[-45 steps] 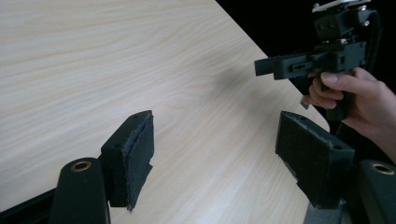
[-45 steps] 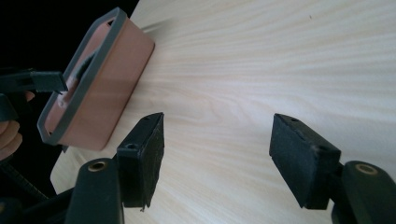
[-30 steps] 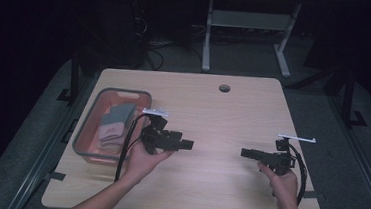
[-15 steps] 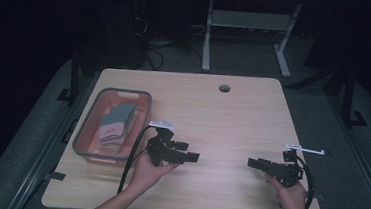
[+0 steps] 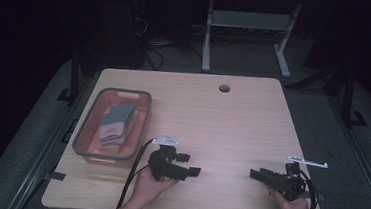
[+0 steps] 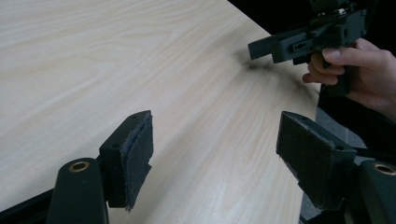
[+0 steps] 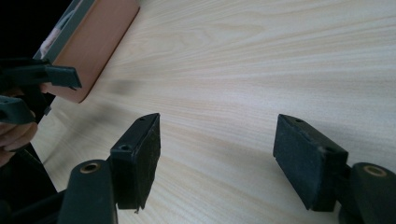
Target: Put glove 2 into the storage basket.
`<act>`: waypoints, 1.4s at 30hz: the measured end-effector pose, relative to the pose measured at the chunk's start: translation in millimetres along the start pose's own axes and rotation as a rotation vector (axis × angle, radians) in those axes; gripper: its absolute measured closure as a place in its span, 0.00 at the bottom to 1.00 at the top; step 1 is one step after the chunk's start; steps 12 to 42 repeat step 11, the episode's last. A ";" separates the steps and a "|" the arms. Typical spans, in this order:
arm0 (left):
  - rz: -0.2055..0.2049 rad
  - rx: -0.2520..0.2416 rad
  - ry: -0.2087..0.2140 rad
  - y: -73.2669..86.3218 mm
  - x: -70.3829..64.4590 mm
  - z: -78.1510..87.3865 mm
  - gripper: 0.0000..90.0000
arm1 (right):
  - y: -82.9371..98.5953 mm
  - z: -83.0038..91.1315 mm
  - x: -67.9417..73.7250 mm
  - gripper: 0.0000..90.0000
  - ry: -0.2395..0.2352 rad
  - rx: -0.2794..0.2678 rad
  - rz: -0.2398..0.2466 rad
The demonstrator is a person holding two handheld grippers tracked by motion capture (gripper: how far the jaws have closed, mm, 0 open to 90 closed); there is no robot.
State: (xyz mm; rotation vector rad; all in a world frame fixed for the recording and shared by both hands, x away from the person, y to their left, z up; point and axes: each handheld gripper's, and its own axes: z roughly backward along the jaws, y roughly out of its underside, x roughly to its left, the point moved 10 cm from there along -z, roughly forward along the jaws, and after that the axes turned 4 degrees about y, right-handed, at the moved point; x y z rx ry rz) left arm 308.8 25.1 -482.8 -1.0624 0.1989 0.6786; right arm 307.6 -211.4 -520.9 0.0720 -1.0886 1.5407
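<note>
My left gripper (image 5: 192, 171) hovers over the front of the wooden table (image 5: 222, 122), just right of the bin, pointing right. In its own view the left gripper (image 6: 215, 161) is open and holds nothing, its two padded jaws wide apart over bare wood. My right gripper (image 5: 254, 174) is near the front right corner, pointing left toward the other one. Its own view shows the right gripper (image 7: 217, 156) open with nothing between the pads. Each gripper view shows the opposite hand and gripper farther off.
An orange bin with a grey rim (image 5: 89, 153) stands at the table's front left and holds folded grey cloth (image 5: 114, 121). The same bin (image 7: 98, 46) appears in the right gripper view. A cable hole (image 5: 224, 88) lies near the far edge. Dark floor and a desk frame lie beyond.
Both hands have drawn back toward the table's front edge. The left gripper shifted slightly right and the right gripper moved down toward the front right corner. Both jaws stay open.
</note>
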 end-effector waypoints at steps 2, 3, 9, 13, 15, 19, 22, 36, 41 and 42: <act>0.013 -0.005 0.010 4.5 -0.9 -0.4 0.30 | 1.0 1.5 2.2 0.32 -0.008 -0.010 0.012; 0.004 -0.005 0.002 7.3 0.0 -0.2 0.30 | 1.6 2.1 3.2 0.32 -0.011 -0.013 0.021; 0.011 -0.013 0.000 15.6 1.5 1.4 0.30 | 8.7 3.4 12.3 0.31 -0.008 -0.011 0.102; 0.000 -0.015 -0.003 16.2 -0.1 2.3 0.30 | 9.7 2.8 14.7 0.31 -0.006 -0.009 0.121; 0.000 -0.015 -0.003 16.2 -0.1 2.3 0.30 | 9.7 2.8 14.7 0.31 -0.006 -0.009 0.121; 0.000 -0.015 -0.003 16.2 -0.1 2.3 0.30 | 9.7 2.8 14.7 0.31 -0.006 -0.009 0.121; 0.000 -0.015 -0.003 16.2 -0.1 2.3 0.30 | 9.7 2.8 14.7 0.31 -0.006 -0.009 0.121; 0.000 -0.015 -0.003 16.2 -0.1 2.3 0.30 | 9.7 2.8 14.7 0.31 -0.006 -0.009 0.121; 0.000 -0.015 -0.003 16.2 -0.1 2.3 0.30 | 9.7 2.8 14.7 0.31 -0.006 -0.009 0.121; 0.000 -0.015 -0.003 16.2 -0.1 2.3 0.30 | 9.7 2.8 14.7 0.31 -0.006 -0.009 0.121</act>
